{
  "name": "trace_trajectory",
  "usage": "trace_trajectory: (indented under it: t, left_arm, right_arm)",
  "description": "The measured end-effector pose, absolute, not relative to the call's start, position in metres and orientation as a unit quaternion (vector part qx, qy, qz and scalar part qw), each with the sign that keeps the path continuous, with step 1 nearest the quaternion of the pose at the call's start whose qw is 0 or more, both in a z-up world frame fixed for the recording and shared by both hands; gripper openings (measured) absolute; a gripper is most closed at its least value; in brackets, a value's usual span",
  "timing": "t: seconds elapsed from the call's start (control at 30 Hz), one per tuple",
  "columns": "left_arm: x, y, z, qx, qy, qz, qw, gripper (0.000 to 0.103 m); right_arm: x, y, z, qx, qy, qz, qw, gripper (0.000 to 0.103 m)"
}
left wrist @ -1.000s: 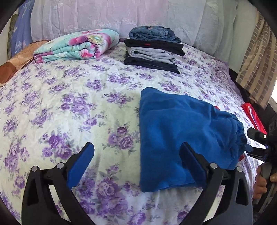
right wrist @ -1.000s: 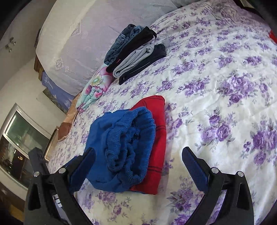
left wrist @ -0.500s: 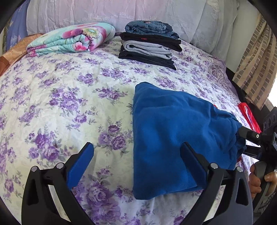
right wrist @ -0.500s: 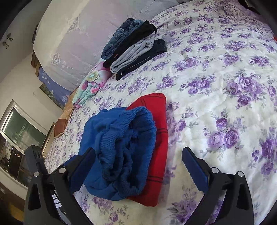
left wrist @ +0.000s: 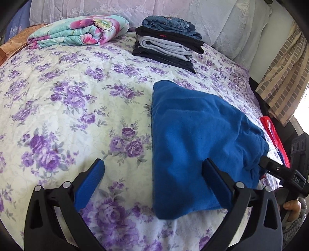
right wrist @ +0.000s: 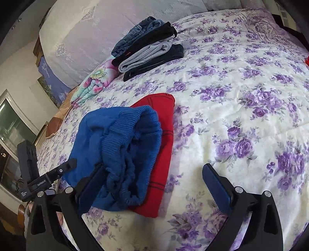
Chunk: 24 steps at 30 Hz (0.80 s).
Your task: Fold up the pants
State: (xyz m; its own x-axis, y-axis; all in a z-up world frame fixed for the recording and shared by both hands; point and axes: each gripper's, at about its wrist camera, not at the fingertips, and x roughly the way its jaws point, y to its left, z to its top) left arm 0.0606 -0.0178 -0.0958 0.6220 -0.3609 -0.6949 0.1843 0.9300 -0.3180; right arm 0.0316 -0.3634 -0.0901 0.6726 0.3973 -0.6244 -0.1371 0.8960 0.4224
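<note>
Folded blue fleece pants (left wrist: 195, 142) lie on the flowered bedspread (left wrist: 67, 108), on top of a folded red garment (right wrist: 164, 139). In the right wrist view the blue pants (right wrist: 123, 152) show their ribbed waistband, bunched toward me. My left gripper (left wrist: 154, 173) is open; its right finger sits over the near edge of the blue pants, its left finger over bare bedspread. My right gripper (right wrist: 152, 179) is open too, with its left finger against the waistband and the red garment between its fingers. Neither gripper holds cloth.
A stack of folded pants (left wrist: 170, 42) stands at the far side by the pillows (left wrist: 222, 17), beside a rolled floral blanket (left wrist: 81, 31). A red item (left wrist: 274, 135) lies at the bed's right edge. A hand (left wrist: 291, 207) holds the other gripper's handle.
Both grippers have moved in closer to the blue pants, which now sit larger and nearer the fingers. Both stayed open and the pants have not shifted.
</note>
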Motion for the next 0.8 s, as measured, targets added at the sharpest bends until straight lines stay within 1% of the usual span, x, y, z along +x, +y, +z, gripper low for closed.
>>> trace_trajectory:
  t: [0.13,0.23,0.27,0.3,0.37,0.4,0.47,0.53,0.6,0.73,0.8]
  left_arm:
    - [0.046,-0.008,-0.093,-0.104,0.395,-0.147,0.901,0.099]
    - [0.039,-0.003,-0.093,-0.109,0.384,-0.15,0.905,0.098]
    - [0.038,-0.003,-0.091,-0.108,0.381,-0.149,0.906,0.098]
    - [0.036,-0.004,-0.087,-0.106,0.375,-0.149,0.909,0.098]
    - [0.03,-0.006,-0.076,-0.104,0.358,-0.156,0.915,0.098]
    - [0.028,-0.009,-0.07,-0.105,0.35,-0.162,0.917,0.098]
    - [0.025,-0.017,-0.058,-0.107,0.337,-0.185,0.917,0.098]
    - [0.028,-0.04,-0.048,-0.091,0.342,-0.227,0.907,0.098]
    - [0.03,-0.067,-0.044,-0.061,0.34,-0.258,0.902,0.098]
    - [0.035,-0.126,-0.063,0.009,0.361,-0.282,0.889,0.098]
    - [0.029,-0.14,-0.072,0.047,0.348,-0.263,0.899,0.098]
  right_arm:
    - [0.02,-0.377,-0.066,0.223,0.316,0.185,0.903,0.099]
    - [0.032,-0.379,-0.058,0.269,0.304,0.245,0.88,0.099]
    - [0.039,-0.379,-0.058,0.285,0.31,0.258,0.87,0.098]
    - [0.045,-0.38,-0.06,0.304,0.317,0.272,0.856,0.09]
    - [0.058,-0.382,-0.068,0.352,0.334,0.299,0.822,0.082]
    - [0.063,-0.383,-0.071,0.368,0.341,0.307,0.809,0.081]
    - [0.07,-0.382,-0.078,0.392,0.355,0.321,0.786,0.081]
    - [0.077,-0.378,-0.082,0.408,0.372,0.338,0.762,0.083]
    - [0.086,-0.375,-0.083,0.407,0.382,0.336,0.759,0.087]
    - [0.108,-0.37,-0.09,0.416,0.412,0.336,0.738,0.088]
    - [0.111,-0.376,-0.088,0.419,0.392,0.324,0.753,0.087]
